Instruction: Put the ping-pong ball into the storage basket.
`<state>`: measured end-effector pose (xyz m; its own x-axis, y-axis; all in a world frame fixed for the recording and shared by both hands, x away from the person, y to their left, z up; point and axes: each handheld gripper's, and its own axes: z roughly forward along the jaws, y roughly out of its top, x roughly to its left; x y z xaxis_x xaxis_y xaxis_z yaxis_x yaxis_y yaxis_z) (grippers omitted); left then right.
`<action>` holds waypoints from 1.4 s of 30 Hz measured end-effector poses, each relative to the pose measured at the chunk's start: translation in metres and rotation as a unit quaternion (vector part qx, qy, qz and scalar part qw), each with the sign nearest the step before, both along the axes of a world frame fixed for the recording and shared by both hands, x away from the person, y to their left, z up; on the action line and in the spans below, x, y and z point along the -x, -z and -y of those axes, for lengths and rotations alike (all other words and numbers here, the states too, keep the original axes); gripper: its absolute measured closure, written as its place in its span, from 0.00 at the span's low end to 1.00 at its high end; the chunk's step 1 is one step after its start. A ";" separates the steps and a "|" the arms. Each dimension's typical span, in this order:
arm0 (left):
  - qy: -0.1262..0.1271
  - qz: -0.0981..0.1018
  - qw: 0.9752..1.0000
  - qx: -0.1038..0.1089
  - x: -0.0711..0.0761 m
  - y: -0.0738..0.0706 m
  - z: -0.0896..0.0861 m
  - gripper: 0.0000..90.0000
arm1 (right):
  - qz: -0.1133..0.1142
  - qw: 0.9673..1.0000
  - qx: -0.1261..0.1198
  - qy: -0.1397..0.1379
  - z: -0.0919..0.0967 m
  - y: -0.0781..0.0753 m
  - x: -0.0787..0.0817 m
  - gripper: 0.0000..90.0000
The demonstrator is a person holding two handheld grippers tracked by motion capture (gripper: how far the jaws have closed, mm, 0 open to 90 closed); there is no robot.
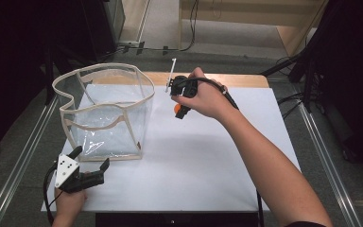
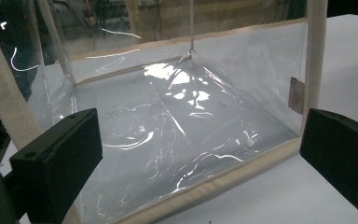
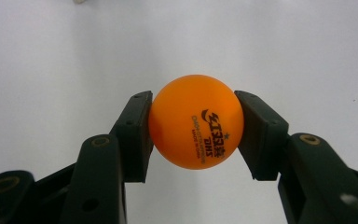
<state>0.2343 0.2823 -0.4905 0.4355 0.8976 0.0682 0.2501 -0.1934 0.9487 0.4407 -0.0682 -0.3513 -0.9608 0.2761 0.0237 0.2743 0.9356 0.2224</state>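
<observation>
An orange table-tennis ball (image 3: 196, 121) with dark print is clamped between the two black jaws of my right gripper (image 3: 193, 133), above the white table sheet. From above, the ball (image 1: 177, 109) shows as an orange spot under the right hand, and the right gripper (image 1: 181, 111) points down over the middle of the sheet. A clear plastic bag with a cream fabric trim (image 1: 105, 111) stands open at the left. My left gripper (image 1: 92, 158) rests near the bag's front corner, jaws spread wide and empty; the bag's clear wall (image 2: 186, 121) stands just ahead of them.
The white sheet (image 1: 208, 165) covers the wooden table. A thin white stick (image 1: 171, 73) rises just behind the right hand. Metal rails run along both sides of the table, and dark stands and cables stand around it.
</observation>
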 end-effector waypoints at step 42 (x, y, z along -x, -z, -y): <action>0.000 0.000 1.000 0.000 0.000 0.000 -0.001 0.00 | 0.006 1.000 0.007 -0.026 -0.023 -0.052 -0.004 0.53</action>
